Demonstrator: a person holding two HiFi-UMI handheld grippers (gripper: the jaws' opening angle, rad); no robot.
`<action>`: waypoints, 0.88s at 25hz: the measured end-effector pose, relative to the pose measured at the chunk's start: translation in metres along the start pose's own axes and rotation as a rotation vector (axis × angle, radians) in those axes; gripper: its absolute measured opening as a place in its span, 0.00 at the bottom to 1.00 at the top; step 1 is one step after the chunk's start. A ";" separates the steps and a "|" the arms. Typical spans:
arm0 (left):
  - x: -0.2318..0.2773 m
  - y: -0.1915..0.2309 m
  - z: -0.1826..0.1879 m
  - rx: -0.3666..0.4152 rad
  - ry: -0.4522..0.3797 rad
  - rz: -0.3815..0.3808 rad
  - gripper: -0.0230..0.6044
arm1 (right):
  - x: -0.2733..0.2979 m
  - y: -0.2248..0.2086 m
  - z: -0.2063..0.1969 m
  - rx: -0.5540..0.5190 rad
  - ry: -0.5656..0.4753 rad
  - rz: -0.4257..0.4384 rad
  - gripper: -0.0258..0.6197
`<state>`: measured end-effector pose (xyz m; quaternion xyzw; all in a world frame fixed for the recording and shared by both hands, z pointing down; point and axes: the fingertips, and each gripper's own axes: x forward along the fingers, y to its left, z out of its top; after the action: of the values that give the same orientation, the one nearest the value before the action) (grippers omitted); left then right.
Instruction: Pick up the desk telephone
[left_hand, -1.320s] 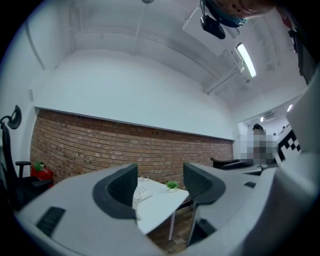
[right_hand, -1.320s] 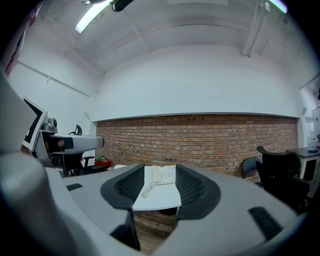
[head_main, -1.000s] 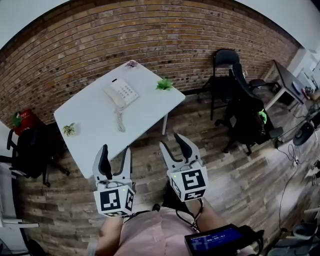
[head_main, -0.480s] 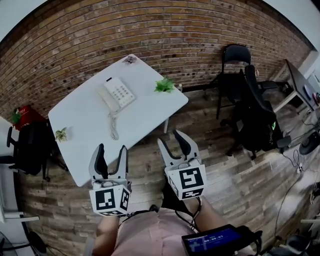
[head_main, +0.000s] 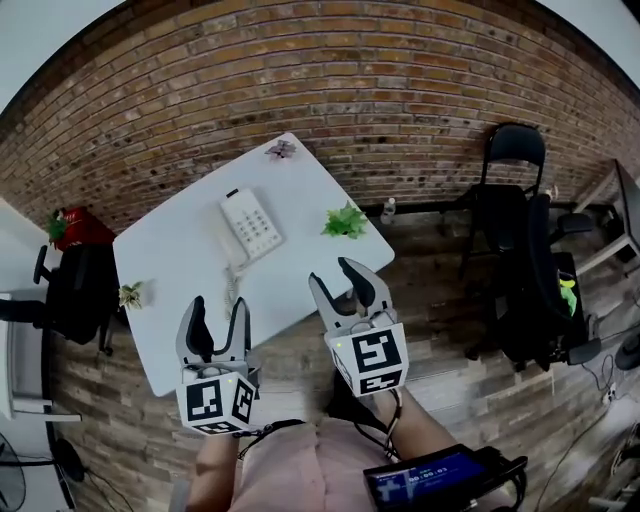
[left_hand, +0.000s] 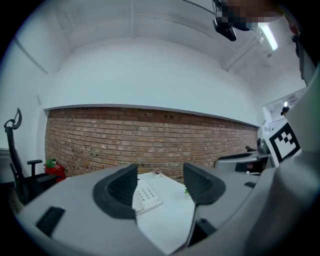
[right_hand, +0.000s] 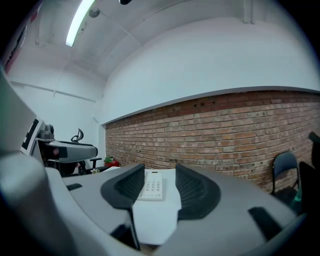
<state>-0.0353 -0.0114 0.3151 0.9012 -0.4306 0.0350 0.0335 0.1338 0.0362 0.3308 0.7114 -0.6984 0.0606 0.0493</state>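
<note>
Lying well ahead of the left claw (head_main: 218, 312) and right claw (head_main: 336, 282), both spread and empty, the telephone (head_main: 251, 226) runs lengthwise away from them, seemingly nearer the left.

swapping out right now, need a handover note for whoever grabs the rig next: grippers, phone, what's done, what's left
Left gripper: open, empty, short of the telephone.
Right gripper: open, empty, also not touching it.
Telephone: lies flat on the white table, ahead of both grippers, with a small plant beside it.
Done: nothing picked up yet.
Left: reach over the table, close on the telephone, lift it.
</note>
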 end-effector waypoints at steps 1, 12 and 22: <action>0.005 0.001 0.003 -0.006 -0.005 0.020 0.50 | 0.008 -0.003 0.005 -0.009 -0.005 0.020 0.35; 0.043 0.024 0.020 -0.072 -0.042 0.174 0.51 | 0.072 -0.016 0.031 -0.066 -0.009 0.169 0.35; 0.068 0.063 0.017 -0.103 -0.040 0.242 0.52 | 0.130 -0.003 0.039 -0.098 -0.002 0.243 0.35</action>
<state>-0.0415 -0.1053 0.3059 0.8402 -0.5382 -0.0015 0.0666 0.1395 -0.0979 0.3126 0.6185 -0.7815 0.0310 0.0755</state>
